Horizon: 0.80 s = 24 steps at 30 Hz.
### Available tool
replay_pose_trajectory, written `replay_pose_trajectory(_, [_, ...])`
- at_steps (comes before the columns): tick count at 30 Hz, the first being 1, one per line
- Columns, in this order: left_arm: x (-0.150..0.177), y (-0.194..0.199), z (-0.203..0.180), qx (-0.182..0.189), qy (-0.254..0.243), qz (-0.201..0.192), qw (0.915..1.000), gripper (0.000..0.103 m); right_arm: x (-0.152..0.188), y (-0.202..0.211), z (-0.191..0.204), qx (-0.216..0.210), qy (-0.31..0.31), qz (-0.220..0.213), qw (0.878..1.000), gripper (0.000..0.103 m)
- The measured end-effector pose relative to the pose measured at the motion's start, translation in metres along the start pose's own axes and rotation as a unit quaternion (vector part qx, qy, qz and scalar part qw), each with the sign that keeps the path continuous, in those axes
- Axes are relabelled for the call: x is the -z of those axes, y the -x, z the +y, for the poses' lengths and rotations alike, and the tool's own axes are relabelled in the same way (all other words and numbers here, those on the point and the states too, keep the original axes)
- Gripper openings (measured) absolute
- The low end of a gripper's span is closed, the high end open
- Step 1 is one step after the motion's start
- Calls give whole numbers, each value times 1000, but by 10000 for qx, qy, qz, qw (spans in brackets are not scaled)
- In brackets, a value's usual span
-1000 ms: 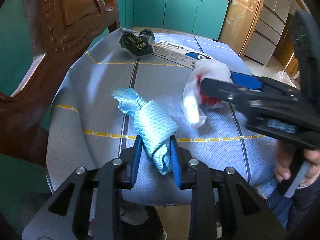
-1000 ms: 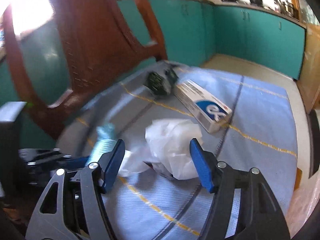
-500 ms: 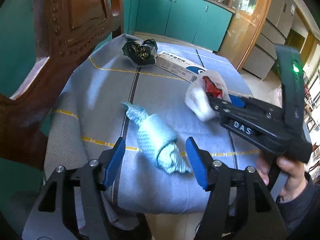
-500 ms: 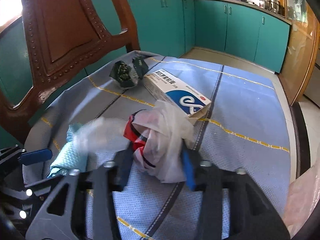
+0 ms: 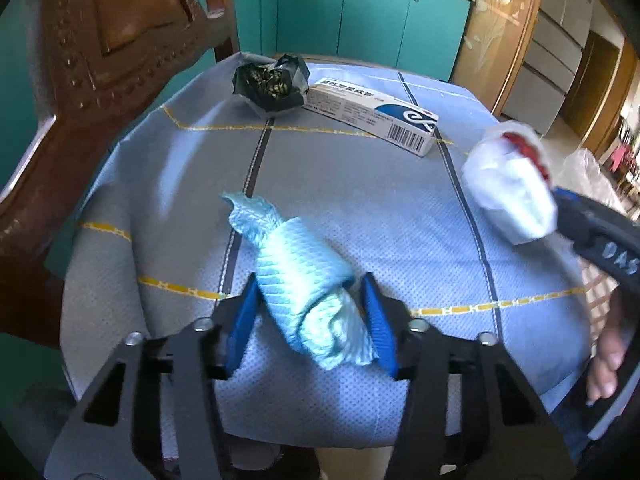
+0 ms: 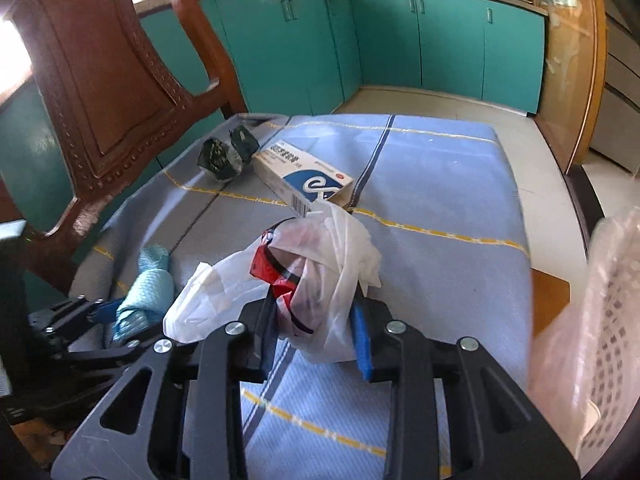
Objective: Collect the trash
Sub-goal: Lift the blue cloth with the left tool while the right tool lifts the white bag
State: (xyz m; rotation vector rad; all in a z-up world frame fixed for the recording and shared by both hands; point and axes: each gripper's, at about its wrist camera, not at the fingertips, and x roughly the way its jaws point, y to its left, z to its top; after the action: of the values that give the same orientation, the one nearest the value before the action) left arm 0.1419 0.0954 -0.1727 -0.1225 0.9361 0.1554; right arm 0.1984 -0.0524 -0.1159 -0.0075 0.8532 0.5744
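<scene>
Trash collection under way: the right gripper [image 6: 316, 322] pinches a white plastic bag [image 6: 320, 272] beside the carton [image 5: 370, 116]. The left gripper [image 5: 310, 322] is closing around a blue rag [image 5: 308, 284] (contact unclear). Carton and dark wrapper [image 5: 272, 82] behind it apparently remain uncollected.

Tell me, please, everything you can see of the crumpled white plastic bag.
The white plastic bag is thin, translucent and crumpled, with something red, black and white showing through it. It is clamped between the blue pads of the right gripper, one loose flap hanging to the left. In the left wrist view it appears lifted off the blue tablecloth, short of the medicine box.
</scene>
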Motion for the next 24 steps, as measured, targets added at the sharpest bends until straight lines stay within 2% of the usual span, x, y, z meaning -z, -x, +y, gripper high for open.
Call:
replay_pose_trajectory(1, [1, 2, -1, 14, -26, -21, 10000, 39, 3, 4, -2, 31, -18, -41, 10000, 32])
replay_pose_trajectory(4, [1, 11, -4, 90, -89, -154, 9998, 35, 8, 11, -8, 105, -92, -51, 9999, 32])
replay_pose_trajectory(10, [2, 35, -22, 53, -374, -566, 9977, 35, 12, 16, -18, 229, -189, -70, 9995, 32])
replay_pose_trajectory(24, [5, 62, -45, -123, -730, -915, 9930, 35, 14, 25, -19, 346, -125, -209, 9991, 32])
